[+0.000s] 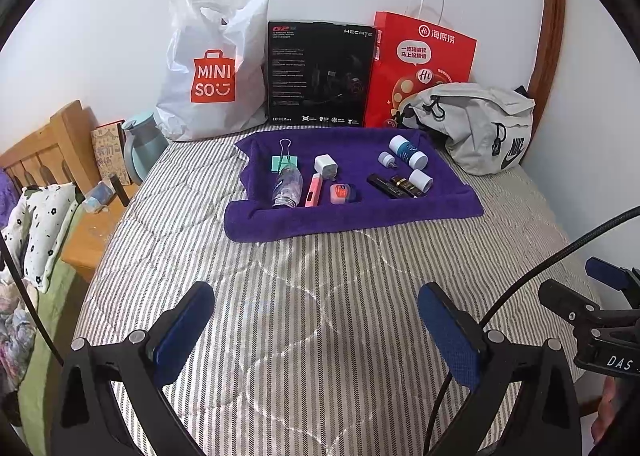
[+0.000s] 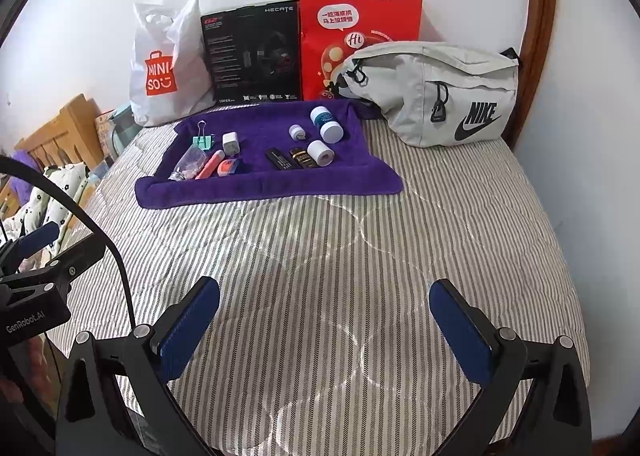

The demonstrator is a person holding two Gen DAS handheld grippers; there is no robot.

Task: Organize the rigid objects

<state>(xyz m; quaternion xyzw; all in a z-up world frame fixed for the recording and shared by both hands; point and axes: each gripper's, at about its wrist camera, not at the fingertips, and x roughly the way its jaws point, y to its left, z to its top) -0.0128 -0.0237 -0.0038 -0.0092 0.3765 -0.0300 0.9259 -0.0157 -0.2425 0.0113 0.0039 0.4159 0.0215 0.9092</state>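
A purple towel lies on the striped bed, and small items sit on it in two groups. At its left are a green binder clip, a clear bottle, a pink tube, a white charger cube and a small orange box. At its right are a white-capped blue bottle, a small white cap, two dark tubes and a white roll. My left gripper and right gripper hover open and empty over the bedspread, well short of the towel.
Against the wall stand a white Miniso bag, a black headset box and a red paper bag. A grey Nike waist bag lies right of the towel. A wooden headboard and shelf with a teal jug are at left.
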